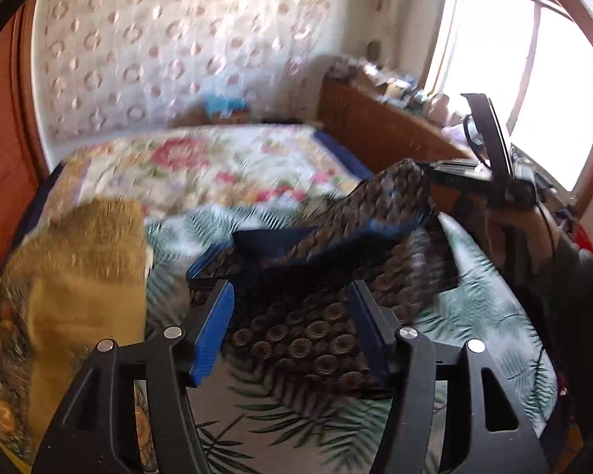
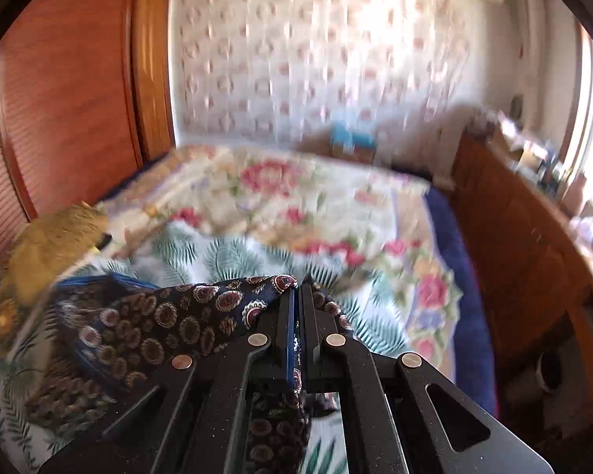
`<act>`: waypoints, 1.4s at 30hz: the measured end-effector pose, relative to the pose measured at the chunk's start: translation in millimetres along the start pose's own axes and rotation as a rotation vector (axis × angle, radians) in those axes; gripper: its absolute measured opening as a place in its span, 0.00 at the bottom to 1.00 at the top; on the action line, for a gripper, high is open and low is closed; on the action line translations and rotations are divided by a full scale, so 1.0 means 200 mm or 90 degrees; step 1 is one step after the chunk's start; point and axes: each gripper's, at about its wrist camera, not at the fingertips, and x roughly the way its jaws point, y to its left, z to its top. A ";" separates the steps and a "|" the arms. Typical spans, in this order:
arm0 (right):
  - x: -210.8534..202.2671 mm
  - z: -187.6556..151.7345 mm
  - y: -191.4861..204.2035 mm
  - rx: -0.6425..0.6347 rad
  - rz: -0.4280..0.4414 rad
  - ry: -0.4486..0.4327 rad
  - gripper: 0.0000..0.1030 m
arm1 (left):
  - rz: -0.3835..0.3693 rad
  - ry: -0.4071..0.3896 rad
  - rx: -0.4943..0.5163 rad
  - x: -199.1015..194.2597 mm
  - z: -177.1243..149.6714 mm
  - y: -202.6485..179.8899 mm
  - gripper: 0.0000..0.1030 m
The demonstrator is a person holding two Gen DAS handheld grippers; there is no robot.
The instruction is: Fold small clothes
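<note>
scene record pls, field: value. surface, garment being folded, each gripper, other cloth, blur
surface: bed with palm-leaf sheet and floral cover
garment: dark navy medallion-print cloth, blue-edged, partly lying on the sheet, one corner lifted
left gripper: open, fingers either side of the cloth's near part, not pinching it
right gripper: shut on the cloth's corner, holding it up off the bed
other cloth: mustard-yellow patterned piece, left of the navy one
surroundings: wooden wardrobe, wooden dresser, window
blur: heavy in both views
</note>
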 end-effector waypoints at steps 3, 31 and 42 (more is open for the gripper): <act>0.16 0.01 -0.04 0.010 -0.028 0.049 0.06 | 0.013 0.041 -0.020 0.13 -0.03 0.06 0.59; 0.33 -0.17 -0.19 0.020 0.188 0.071 0.34 | 0.018 0.124 -0.060 0.58 0.04 0.13 0.78; 0.09 -0.14 -0.19 -0.054 0.173 -0.047 0.09 | 0.002 0.129 -0.011 0.54 0.09 0.13 0.08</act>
